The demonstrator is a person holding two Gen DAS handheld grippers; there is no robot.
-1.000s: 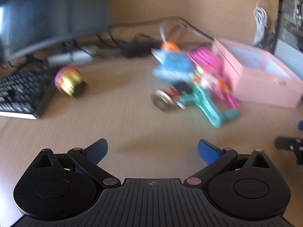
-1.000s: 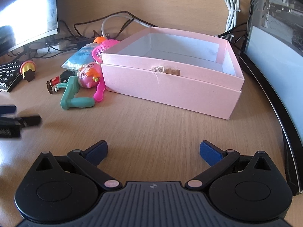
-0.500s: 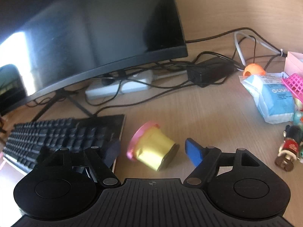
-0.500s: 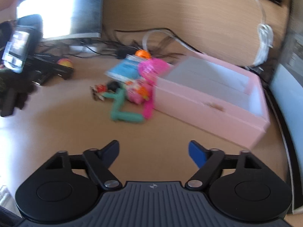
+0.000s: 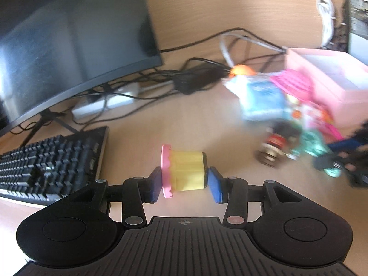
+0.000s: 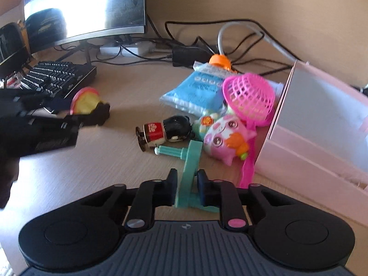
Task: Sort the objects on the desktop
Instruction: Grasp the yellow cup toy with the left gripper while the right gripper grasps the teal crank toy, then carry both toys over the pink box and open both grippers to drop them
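Yellow plastic with a scalloped pink rim: a toy cupcake [image 5: 182,171] lies on its side between the blue pads of the left gripper [image 5: 184,185], whose jaws have just been closing; pink rim against one pad, dark base against the other, so the toy reads as clamped. Landmark for everything else is the pink box [image 6: 322,124], open-topped, on the pale wood desk [image 6: 92,161]. Right gripper [image 6: 187,187] has also just been closing; its jaws are narrow and pinch the upright limb of a teal plastic toy [image 6: 189,161], a crank-like piece just in front of the box's near corner. Against the box wall leans a pink mesh scoop [image 6: 249,96], its handle running down along the box. Beside it, touching the teal toy, sits a pink and white cat-faced figure [image 6: 226,138] with orange trim. Farther from the box lies a small black-headed figure [image 6: 164,132] on its side, red band on the body carrying a white mark I cannot read. Behind these, a blue and white packet [image 6: 197,89] with rows of print, too blurred to read, and an orange cap [image 6: 219,61] at its far end. Well away from the box: black keyboard [image 5: 50,161], dark monitor [image 5: 69,30], a tangle of cables [image 6: 207,43] along the back wall. The cupcake is held well apart from the box, near the keyboard's corner.
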